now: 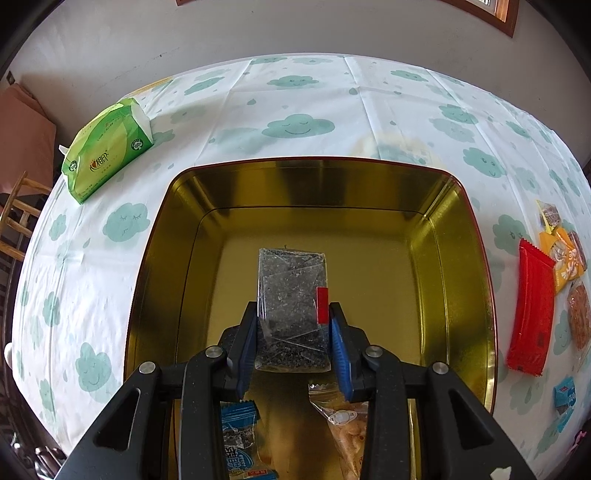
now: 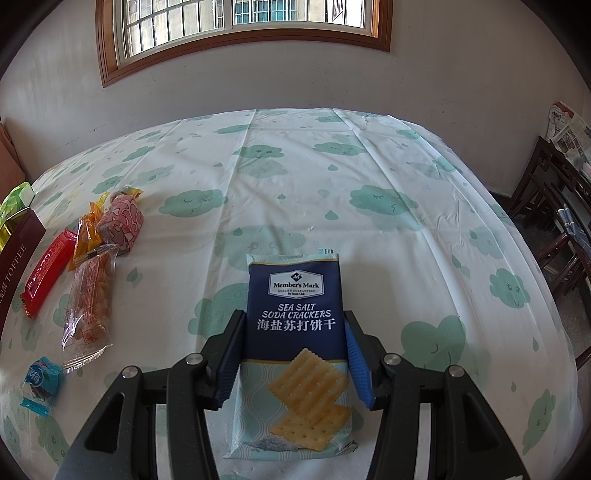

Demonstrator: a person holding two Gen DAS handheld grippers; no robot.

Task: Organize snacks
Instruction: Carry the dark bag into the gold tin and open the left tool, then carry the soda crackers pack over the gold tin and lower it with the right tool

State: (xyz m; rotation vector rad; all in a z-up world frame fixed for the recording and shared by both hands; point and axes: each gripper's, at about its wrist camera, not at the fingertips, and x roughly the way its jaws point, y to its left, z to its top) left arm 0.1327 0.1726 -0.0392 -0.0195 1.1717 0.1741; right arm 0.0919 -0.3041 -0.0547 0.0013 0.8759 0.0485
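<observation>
Left wrist view: looks steeply down along its tongs [image 1: 293, 314] from close above an open gold-lined metal tin [image 1: 461, 236], far wall at top. Right wrist view: looks down less steeply over its tongs [image 2: 293, 332], low and close to the cloud-print cloth surface [image 2: 295, 177], facing a wood-framed window [image 2: 243, 33]. Shared ground: the same cloth [image 1: 332, 92], the long red snack wrapper [image 1: 530, 306] [image 2: 48, 273], the small blue sweet packet [image 1: 564, 395] [image 2: 40, 380], the tin's maroon side [image 2: 14, 266].
</observation>
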